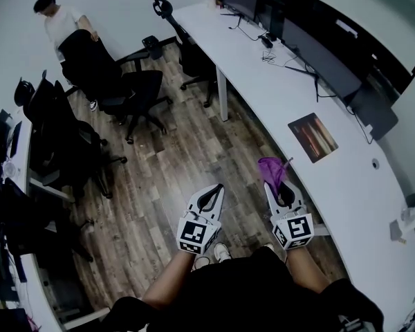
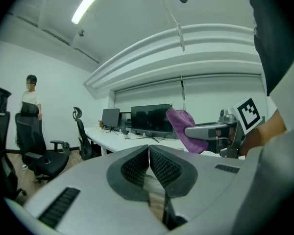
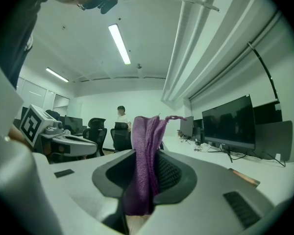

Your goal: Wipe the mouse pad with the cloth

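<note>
A purple cloth (image 1: 272,169) sticks up from my right gripper (image 1: 277,187), which is shut on it over the floor just left of the white desk (image 1: 346,185). In the right gripper view the cloth (image 3: 146,160) fills the gap between the jaws. The mouse pad (image 1: 312,137), a dark rectangle with an orange-brown picture, lies flat on the desk, ahead and to the right of that gripper. My left gripper (image 1: 209,198) is shut with nothing in it, held over the wooden floor left of the right one. The left gripper view shows the cloth (image 2: 183,128) in the other gripper.
Monitors (image 1: 318,54) and cables stand along the desk's far side. Several black office chairs (image 1: 117,81) stand on the floor to the left. A person (image 1: 59,21) stands at the far left by a chair. Another desk (image 1: 21,178) lines the left edge.
</note>
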`<state>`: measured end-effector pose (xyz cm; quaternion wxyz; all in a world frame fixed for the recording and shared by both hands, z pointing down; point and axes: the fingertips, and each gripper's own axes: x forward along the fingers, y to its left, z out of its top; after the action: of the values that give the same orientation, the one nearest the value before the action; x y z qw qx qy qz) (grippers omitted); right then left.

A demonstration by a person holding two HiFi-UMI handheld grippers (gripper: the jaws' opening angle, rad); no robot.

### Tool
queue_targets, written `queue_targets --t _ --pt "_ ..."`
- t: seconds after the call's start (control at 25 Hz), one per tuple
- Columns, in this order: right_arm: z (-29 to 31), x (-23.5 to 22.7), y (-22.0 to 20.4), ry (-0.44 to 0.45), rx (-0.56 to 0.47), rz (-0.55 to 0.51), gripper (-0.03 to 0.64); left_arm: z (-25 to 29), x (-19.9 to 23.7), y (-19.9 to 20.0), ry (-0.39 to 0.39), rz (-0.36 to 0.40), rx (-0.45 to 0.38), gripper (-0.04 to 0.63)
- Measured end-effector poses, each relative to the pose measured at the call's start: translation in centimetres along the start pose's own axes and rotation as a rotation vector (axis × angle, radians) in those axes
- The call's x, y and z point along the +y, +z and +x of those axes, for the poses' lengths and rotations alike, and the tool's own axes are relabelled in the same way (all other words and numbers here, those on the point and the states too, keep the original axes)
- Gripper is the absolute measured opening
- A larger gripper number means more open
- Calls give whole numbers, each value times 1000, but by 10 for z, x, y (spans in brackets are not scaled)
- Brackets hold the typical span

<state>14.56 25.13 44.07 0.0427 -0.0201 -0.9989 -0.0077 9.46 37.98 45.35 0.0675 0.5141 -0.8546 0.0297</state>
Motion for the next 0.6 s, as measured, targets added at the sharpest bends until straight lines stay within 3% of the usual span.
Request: queue_targets --t 0.28,0.6 --pt "19 11 0 6 17 -34 115 2 24 -1 10 -28 -13 23" --pt "64 -17 4 -36 -5 -3 118 32 54 5 21 -15 0 23"
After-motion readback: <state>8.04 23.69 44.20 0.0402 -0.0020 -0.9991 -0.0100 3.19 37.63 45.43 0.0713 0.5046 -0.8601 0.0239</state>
